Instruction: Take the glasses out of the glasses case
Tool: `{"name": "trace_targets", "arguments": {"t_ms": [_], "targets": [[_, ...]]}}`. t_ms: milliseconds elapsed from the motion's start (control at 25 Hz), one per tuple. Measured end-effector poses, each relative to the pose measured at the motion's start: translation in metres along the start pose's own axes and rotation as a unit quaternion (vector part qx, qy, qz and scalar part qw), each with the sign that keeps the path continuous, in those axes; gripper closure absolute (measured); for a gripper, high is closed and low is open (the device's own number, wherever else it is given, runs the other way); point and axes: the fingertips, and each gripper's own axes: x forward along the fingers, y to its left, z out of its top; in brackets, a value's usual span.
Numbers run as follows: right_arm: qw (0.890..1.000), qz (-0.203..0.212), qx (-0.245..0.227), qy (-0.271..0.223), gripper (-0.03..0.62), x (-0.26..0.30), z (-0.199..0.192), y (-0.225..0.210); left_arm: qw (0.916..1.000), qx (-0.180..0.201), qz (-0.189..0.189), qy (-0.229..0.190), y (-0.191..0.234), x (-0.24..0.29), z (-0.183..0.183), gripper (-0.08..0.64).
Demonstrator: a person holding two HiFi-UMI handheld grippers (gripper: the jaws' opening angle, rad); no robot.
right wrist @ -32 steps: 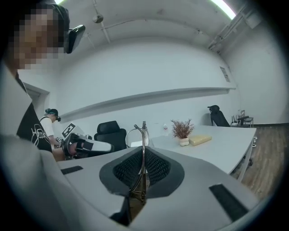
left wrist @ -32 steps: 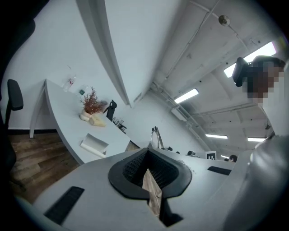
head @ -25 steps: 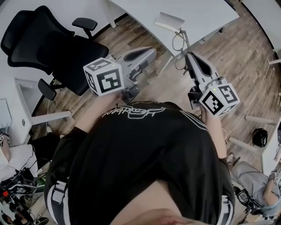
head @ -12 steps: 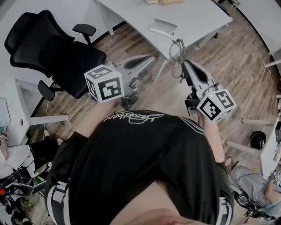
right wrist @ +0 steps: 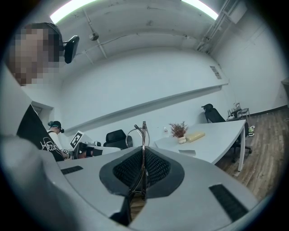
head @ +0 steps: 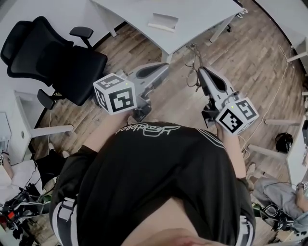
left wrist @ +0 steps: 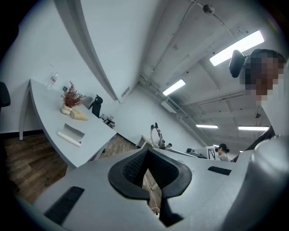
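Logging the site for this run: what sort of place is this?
Probably an open office: long white desks, a black office chair on wood flooring, strip lights overhead.

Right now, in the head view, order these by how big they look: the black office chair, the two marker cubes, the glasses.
1. black office chair, clearly largest.
2. left marker cube and right marker cube: near alike, both close to the camera, so not ranked apart.
3. glasses, thin wire, smallest.

Thin metal glasses [right wrist: 143, 135], matt wood-plank floor [head: 260, 53]
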Motion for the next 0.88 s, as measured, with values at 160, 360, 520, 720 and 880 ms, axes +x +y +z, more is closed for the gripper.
{"name": "trace_targets", "arguments": {"t_ms": [160, 360, 520, 720, 880], "targets": [[1.0, 0.005, 0.008, -0.002, 0.574, 0.003, 0.004, 0.003, 0.9999, 0.008, 0.004, 0.01, -0.002, -0.001, 0.002, 0.554], [1.0, 0.008, 0.004, 0.002, 0.574, 0.002, 0.0, 0.002, 0.9997, 0.003, 0.009, 0.021, 0.0, 0.001, -0.002, 0.554], [1.0, 0.008, 0.007, 0.009, 0.572, 0.002, -0.007, -0.002, 0.9993, -0.006, 0.015, 0.033, 0.004, 0.004, -0.01, 0.554], [1.0, 0.01, 0.016, 0.01, 0.572, -0.002, -0.013, -0.004, 0.9989, -0.01, 0.015, 0.043, 0.001, 0.009, -0.019, 0.554], [1.0, 0.009, 0.016, 0.013, 0.573, 0.0, -0.013, -0.003, 0.9988, -0.014, 0.016, 0.044, 0.003, 0.008, -0.018, 0.554]]}}
